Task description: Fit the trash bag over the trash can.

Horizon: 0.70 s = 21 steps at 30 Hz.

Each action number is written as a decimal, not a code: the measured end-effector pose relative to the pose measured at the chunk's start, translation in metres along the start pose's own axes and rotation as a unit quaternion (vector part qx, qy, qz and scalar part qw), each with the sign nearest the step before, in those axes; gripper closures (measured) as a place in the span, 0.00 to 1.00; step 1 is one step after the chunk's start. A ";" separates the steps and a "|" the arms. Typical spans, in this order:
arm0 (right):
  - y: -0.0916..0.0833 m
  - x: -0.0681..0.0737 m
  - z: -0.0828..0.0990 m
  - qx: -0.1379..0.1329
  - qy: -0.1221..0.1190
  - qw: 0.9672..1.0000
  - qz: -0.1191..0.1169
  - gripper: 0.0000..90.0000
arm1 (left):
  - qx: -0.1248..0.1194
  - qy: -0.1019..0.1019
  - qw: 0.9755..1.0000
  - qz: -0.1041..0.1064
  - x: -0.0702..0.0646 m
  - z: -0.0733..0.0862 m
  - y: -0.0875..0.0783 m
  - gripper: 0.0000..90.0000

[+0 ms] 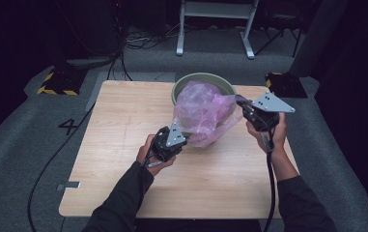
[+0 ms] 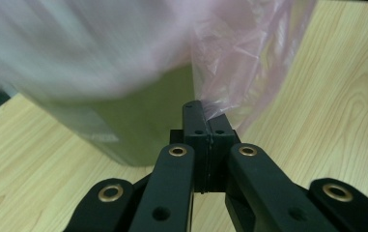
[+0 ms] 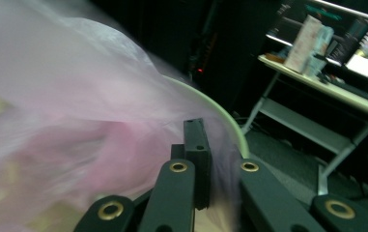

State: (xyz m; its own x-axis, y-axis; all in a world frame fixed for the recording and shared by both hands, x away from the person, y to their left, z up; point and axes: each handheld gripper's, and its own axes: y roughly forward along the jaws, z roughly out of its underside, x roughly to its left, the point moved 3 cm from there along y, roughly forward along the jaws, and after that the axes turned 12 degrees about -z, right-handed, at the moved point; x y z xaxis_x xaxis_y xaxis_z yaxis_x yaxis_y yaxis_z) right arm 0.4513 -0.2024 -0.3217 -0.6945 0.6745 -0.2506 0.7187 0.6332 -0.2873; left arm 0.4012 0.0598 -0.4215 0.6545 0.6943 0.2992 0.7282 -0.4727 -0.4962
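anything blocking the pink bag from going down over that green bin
Nothing visible does. The pink bag already drapes over the green bin, pinched by the left gripper and right gripper; bare table surrounds it.

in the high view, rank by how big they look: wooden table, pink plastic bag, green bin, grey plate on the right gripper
1. wooden table
2. pink plastic bag
3. green bin, though the bag hides most of it, so its place against the bag is unsure
4. grey plate on the right gripper
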 end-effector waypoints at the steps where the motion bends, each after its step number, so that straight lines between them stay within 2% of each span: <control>1: 0.002 -0.003 0.002 0.002 0.004 1.000 0.002 1.00 | 0.002 0.000 1.000 0.001 0.001 0.002 0.000 1.00; 3: 0.007 -0.012 0.008 0.005 0.025 1.000 0.004 1.00 | 0.002 -0.009 1.000 -0.002 0.007 0.009 -0.001 1.00; 4: 0.007 -0.012 0.008 0.005 0.025 1.000 0.004 1.00 | 0.002 -0.009 1.000 -0.002 0.007 0.009 -0.001 1.00; 5: 0.008 -0.016 0.011 0.005 0.036 0.999 0.005 1.00 | -0.002 -0.020 1.000 0.000 0.012 0.013 -0.003 1.00; 9: 0.009 -0.017 0.016 0.007 0.044 0.999 0.000 1.00 | -0.015 -0.031 0.999 0.003 0.018 0.020 -0.008 0.91; 10: 0.009 -0.017 0.016 0.007 0.044 0.999 0.000 1.00 | -0.015 -0.031 0.999 0.003 0.018 0.020 -0.008 0.83; 11: 0.009 -0.016 0.017 0.008 0.047 0.999 -0.005 1.00 | -0.022 -0.047 0.999 0.000 0.022 0.022 -0.014 0.78; 12: 0.009 -0.016 0.017 0.008 0.047 0.999 -0.005 1.00 | -0.022 -0.047 0.999 0.000 0.022 0.022 -0.014 0.72; 13: 0.009 -0.016 0.018 0.012 0.046 0.999 -0.007 1.00 | -0.043 -0.063 0.997 0.006 0.025 0.021 -0.024 0.63; 15: 0.009 -0.016 0.018 0.014 0.047 0.999 -0.008 1.00 | -0.051 -0.068 0.996 0.004 0.027 0.019 -0.029 0.42; 16: 0.009 -0.016 0.018 0.014 0.047 0.999 -0.008 1.00 | -0.061 -0.071 0.996 0.010 0.028 0.017 -0.035 0.42; 17: 0.009 -0.016 0.018 0.016 0.047 0.999 -0.009 1.00 | -0.074 -0.080 0.994 0.016 0.029 0.015 -0.041 0.28; 18: 0.009 -0.016 0.018 0.016 0.047 0.999 -0.009 1.00 | -0.086 -0.085 0.992 0.020 0.029 0.012 -0.046 0.28; 19: 0.009 -0.016 0.018 0.018 0.047 0.999 -0.008 1.00 | -0.093 -0.087 0.992 0.024 0.029 0.008 -0.052 0.23; 21: 0.009 -0.016 0.017 0.019 0.047 0.999 -0.009 1.00 | -0.112 -0.081 0.990 0.027 0.028 0.000 -0.062 0.20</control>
State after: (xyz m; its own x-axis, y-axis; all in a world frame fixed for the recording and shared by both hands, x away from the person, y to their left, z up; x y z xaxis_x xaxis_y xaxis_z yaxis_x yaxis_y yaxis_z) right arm 0.4681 -0.2143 -0.3359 -0.6994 0.6970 -0.1579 0.7031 0.6315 -0.3268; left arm 0.3743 0.1090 -0.3819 0.6665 0.7335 0.1333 0.7310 -0.6077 -0.3104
